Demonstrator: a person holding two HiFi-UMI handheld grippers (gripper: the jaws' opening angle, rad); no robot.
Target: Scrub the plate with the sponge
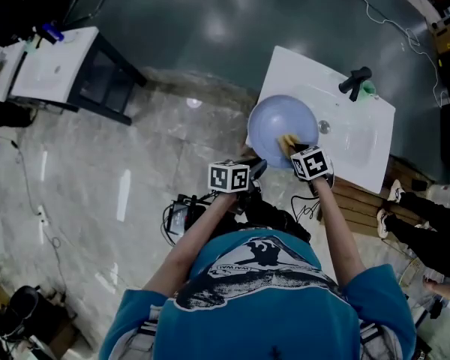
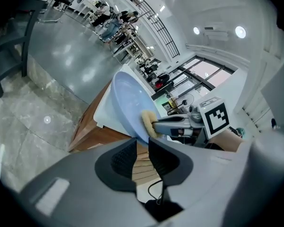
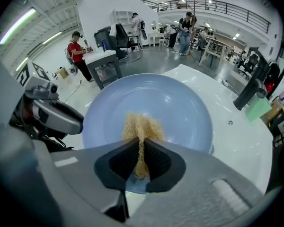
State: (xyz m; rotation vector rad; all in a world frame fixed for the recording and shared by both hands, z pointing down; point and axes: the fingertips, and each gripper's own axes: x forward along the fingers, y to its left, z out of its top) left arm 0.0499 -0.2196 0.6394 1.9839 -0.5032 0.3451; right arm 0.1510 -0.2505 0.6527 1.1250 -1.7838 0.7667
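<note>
While on edge, plate (image 1: 274, 118) pinched at rim by left tool (image 2: 142, 144), hollow face toward sponge (image 3: 142, 126) clenched in right tool (image 3: 142, 146).

We count one pale blue plate (image 1: 277, 122), one yellow sponge (image 1: 287, 142) and two grippers: one left gripper (image 2: 141, 150) and one right gripper (image 3: 141, 156). They carry two marker cubes, one marker cube (image 1: 229, 177) on the left and one (image 1: 311, 163) on the right. We see two white washbasins, a near washbasin (image 1: 345, 137) and a far one (image 1: 45, 73), and one black faucet (image 1: 355, 81).
</note>
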